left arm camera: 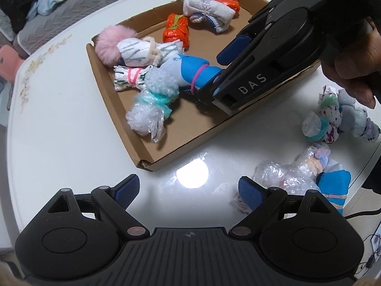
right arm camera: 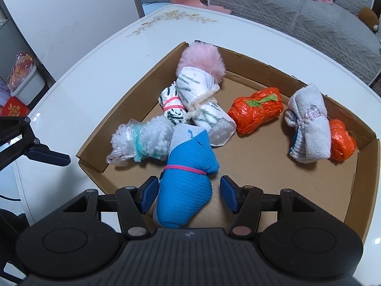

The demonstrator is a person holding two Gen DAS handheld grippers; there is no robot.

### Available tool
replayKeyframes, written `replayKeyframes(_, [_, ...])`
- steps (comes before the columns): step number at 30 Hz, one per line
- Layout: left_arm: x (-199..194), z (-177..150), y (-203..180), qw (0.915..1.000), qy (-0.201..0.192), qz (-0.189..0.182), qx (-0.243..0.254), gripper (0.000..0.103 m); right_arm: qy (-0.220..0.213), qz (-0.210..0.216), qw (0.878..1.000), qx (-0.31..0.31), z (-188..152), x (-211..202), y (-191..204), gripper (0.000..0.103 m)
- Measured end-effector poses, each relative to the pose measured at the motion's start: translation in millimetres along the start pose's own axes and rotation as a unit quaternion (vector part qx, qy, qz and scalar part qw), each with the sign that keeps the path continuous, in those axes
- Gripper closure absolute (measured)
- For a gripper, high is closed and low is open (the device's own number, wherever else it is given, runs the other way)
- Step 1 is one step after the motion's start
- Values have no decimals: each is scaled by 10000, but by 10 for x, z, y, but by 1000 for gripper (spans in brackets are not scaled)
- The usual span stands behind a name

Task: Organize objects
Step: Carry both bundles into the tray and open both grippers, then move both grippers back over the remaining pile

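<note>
A shallow cardboard tray (right arm camera: 364, 166) lies on the white table and holds several tied bundles. A blue sock bundle with a pink band (right arm camera: 188, 176) rests in the tray between the jaws of my right gripper (right arm camera: 188, 196). The left pad touches its side, while the right pad (right arm camera: 229, 196) stands clear of it, so that gripper is open. From the left wrist view the right gripper (left arm camera: 214, 76) reaches into the tray (left arm camera: 114, 109) at the blue bundle (left arm camera: 195, 69). My left gripper (left arm camera: 188, 190) hangs wide open over bare table (left arm camera: 71, 131), holding nothing.
Also in the tray are a bubble-wrap bundle (right arm camera: 140, 140), two striped white bundles (right arm camera: 202, 90), a pink pompom (right arm camera: 202, 57), two orange bundles (right arm camera: 257, 112) and a grey sock roll (right arm camera: 309, 124). Loose bundles (left arm camera: 333, 121) (left arm camera: 297, 174) lie on the table to the right. A sofa (right arm camera: 321, 19) stands behind.
</note>
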State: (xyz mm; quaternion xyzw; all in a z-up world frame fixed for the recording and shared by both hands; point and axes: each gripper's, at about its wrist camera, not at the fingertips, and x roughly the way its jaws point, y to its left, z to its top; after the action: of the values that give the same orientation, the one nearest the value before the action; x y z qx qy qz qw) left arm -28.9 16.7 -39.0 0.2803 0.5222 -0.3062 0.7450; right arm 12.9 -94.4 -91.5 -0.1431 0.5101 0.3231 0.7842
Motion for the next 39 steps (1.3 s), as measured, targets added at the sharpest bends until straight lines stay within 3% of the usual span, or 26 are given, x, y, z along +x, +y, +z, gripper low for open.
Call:
replayKeyframes(16, [-87,-40,28,9996,-153,-43,-254,10,-139,-99,9998,34,-102,-315,-25,47])
replayKeyframes(24, [-258,-213,-151,9998,-139,-103,-76,9,-537,-120,9985,52,-719,-1009,70,41])
replayKeyframes(27, [-259,-326,-237,9998,-80,-152,-80,8,-707,17,9974,149,-1088,-1219,214,27])
replayKeyframes(32, [-118,-507,-393,9996,79,-125,-223,8,-593,170,9976,314,-1453,-1212,451,24])
replayKeyframes(35, [-38,-556,-474,9996,96,-108,-230,8,-353,150,9942,1002,-1691,-999,521,23])
replayKeyframes(39, [37,-565,-490,9978,91,-263,-597,8,-242,115,9860,1646,-1707,-847,520,24])
